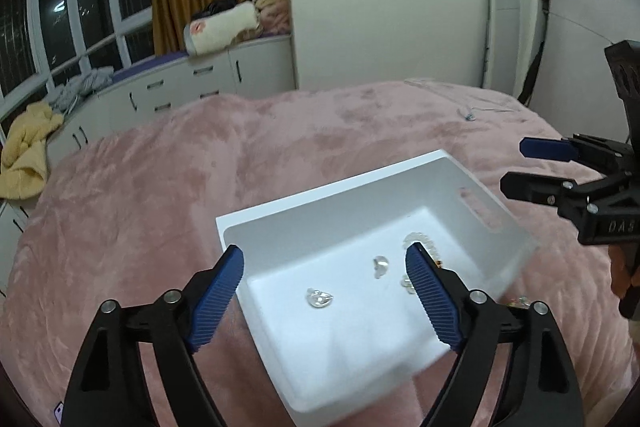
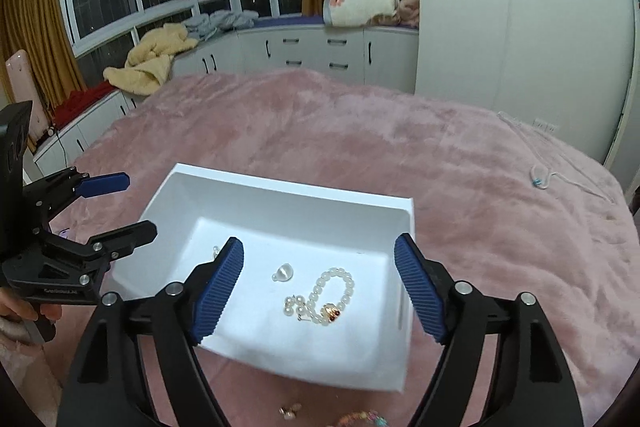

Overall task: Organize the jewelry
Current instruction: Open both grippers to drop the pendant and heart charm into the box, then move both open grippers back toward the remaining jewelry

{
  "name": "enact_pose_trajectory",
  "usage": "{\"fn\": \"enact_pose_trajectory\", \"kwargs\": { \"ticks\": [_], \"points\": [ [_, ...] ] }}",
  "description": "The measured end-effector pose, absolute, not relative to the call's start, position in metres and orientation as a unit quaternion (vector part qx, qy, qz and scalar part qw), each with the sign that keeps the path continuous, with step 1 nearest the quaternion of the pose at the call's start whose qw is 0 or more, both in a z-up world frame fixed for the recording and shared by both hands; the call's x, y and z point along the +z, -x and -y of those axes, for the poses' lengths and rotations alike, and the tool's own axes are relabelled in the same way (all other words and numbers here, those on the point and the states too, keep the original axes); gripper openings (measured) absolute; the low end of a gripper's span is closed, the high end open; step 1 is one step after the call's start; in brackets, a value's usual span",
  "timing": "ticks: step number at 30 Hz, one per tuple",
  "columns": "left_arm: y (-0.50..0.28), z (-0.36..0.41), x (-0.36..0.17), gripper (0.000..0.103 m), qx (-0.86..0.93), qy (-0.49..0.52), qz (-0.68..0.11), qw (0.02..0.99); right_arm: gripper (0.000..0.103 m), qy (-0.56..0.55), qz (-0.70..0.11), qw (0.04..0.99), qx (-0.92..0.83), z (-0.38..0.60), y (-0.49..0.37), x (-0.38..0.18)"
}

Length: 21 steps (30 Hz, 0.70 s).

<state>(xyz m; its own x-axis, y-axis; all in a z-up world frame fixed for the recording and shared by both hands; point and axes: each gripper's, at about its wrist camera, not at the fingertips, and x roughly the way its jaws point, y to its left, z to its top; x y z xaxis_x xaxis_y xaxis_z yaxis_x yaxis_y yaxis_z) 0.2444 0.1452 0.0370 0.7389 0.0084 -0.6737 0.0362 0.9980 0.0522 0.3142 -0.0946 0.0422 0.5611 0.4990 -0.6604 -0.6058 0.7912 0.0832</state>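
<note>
A white box lies on the pink bed. Inside it are a pearl bracelet with a gold clasp, a small pearl piece and a clear piece. My left gripper is open and empty over the box's near-left part; it also shows at the left of the right wrist view. My right gripper is open and empty above the bracelet; it shows at the right of the left wrist view. More jewelry lies on the blanket near the box: a small earring and a colourful beaded piece.
The pink fuzzy blanket covers the bed. A thin clear cord with a blue bead lies at the far right. White cabinets with piled clothes and blankets stand under the windows. A white wardrobe stands behind.
</note>
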Motion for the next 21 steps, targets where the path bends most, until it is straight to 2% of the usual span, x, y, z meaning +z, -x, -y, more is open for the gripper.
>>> {"fn": "enact_pose_trajectory", "kwargs": {
  "ticks": [5,21],
  "points": [
    [-0.216,-0.124,0.054,0.091,-0.020,-0.045,-0.331,0.942,0.079,0.077,-0.332,0.888,0.309,0.120,-0.293,0.055],
    [-0.153,-0.069,0.055,0.093,-0.083,-0.066,-0.308,0.946,0.087,0.111,-0.323,0.893,0.292,0.183,-0.230,0.051]
  ]
}}
